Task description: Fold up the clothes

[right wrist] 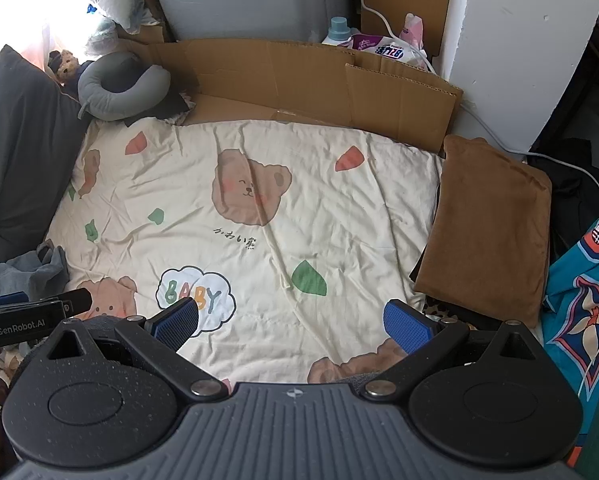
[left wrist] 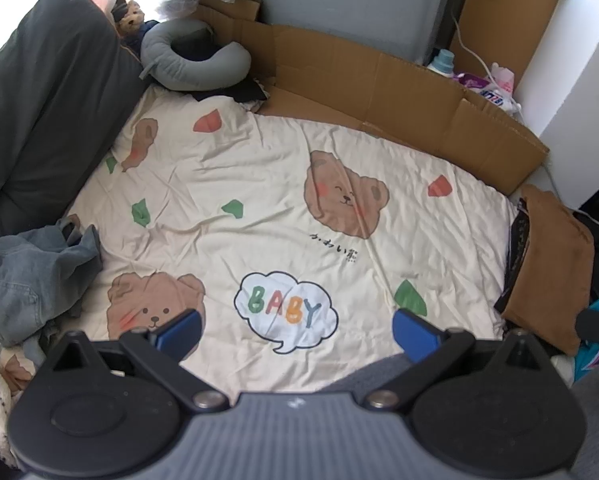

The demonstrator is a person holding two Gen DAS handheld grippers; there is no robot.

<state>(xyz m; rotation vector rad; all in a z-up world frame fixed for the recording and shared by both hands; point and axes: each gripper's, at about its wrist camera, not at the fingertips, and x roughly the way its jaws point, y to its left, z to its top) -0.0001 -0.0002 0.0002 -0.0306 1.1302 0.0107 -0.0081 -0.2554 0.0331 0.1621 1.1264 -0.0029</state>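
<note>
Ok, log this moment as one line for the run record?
left gripper: open, empty | right gripper: open, empty | denim garment: crumpled, left edge | brown folded cloth: right edge | bear-print blanket: bare middle

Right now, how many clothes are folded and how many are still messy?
Done: one brown garment lies folded flat at the right edge of the bear blanket, with something dark folded under it. In hand: nothing; the left gripper and right gripper hang open above the blanket. Left: the crumpled denim piece on the left side, with more rumpled clothes beneath it. I can't count those exactly.
</note>
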